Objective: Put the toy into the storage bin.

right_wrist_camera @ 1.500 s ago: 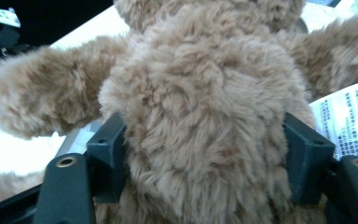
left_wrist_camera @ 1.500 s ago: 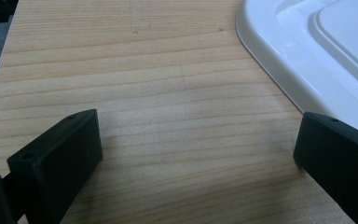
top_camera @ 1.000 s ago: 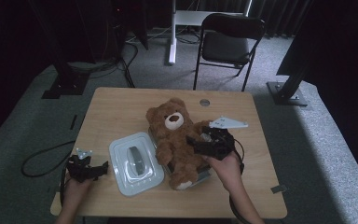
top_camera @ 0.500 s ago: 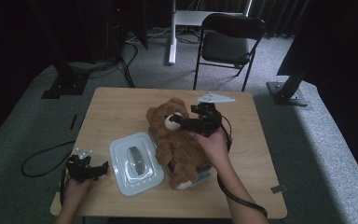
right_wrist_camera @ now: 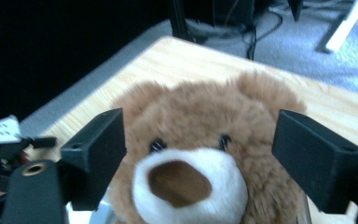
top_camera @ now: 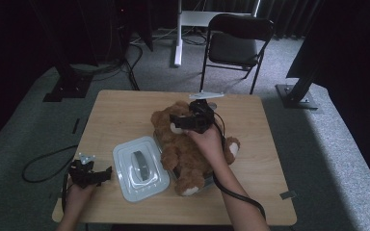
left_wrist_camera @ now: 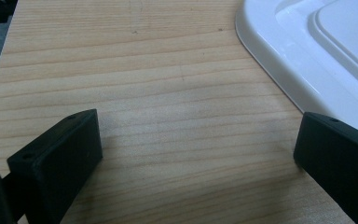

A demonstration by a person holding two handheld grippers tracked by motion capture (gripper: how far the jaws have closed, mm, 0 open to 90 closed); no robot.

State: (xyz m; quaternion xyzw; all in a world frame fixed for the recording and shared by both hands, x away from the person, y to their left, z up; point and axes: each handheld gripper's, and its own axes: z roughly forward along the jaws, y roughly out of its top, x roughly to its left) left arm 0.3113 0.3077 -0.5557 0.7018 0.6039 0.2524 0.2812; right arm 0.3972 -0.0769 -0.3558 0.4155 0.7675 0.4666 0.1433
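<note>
- Right gripper [top_camera: 176,120] hangs over the teddy bear's [top_camera: 188,149] head with its jaws wide apart. They have just been opening, and nothing is pinched between them.
- Seen from the right gripper view, the bear's face sits right between the two black jaws, which stand on each side of the head without squeezing it. I think the gripper is lined up this way so it can take the bear by the head.
- That bear lies on its back in the middle of the surface [top_camera: 120,110], with its face up. It looks like it rests in a clear box [top_camera: 166,161], because a clear edge peeks out under it. I cannot see the box well.
- Next to the bear, on its left in the high view, the white lid [top_camera: 139,168] lies flat on the surface. I think it is set aside so the box is open for the bear.
- Left gripper [top_camera: 107,172] rests low on the surface near the lid's corner, jaws wide and holding nothing. It seems to be waiting out of the way.
- A black folding chair [top_camera: 238,43] stands on the floor behind the surface.
</note>
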